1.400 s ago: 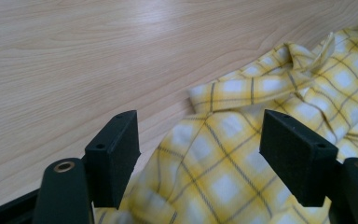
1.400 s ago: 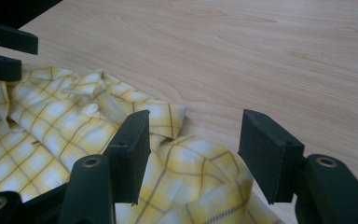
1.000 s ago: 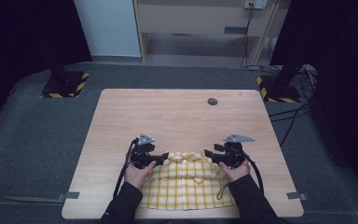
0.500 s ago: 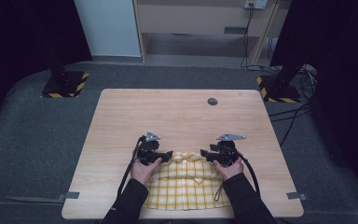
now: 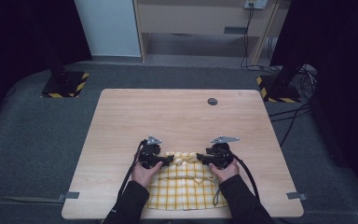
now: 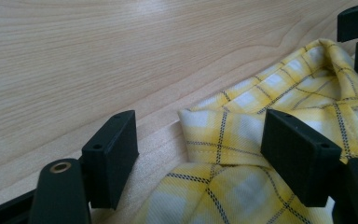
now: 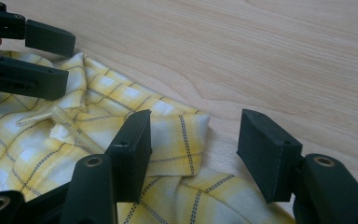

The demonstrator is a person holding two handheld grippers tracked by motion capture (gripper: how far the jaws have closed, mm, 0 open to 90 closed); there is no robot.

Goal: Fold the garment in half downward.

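Observation:
A folded yellow plaid shirt (image 5: 184,186) lies at the near edge of the wooden table (image 5: 177,121), collar end away from the person. My left gripper (image 5: 169,160) is at the shirt's far left corner, its jaws pointing inward. In the left gripper view the left gripper (image 6: 200,154) stands open, straddling a folded corner of the shirt (image 6: 223,135), one jaw over bare wood. My right gripper (image 5: 201,158) mirrors it at the far right corner. The right gripper (image 7: 198,149) is open too, with the shirt's corner (image 7: 182,130) between its jaws and no pad pressing on it.
A small dark round disc (image 5: 212,101) is set into the table near its far edge. Two stands with yellow-black striped bases (image 5: 65,84) (image 5: 279,88) flank the table on the grey floor. A wooden cabinet (image 5: 200,23) stands behind.
Both hands have come down and inward, from either side of the collar end onto the shirt's far corners. The jaws look as wide as before.

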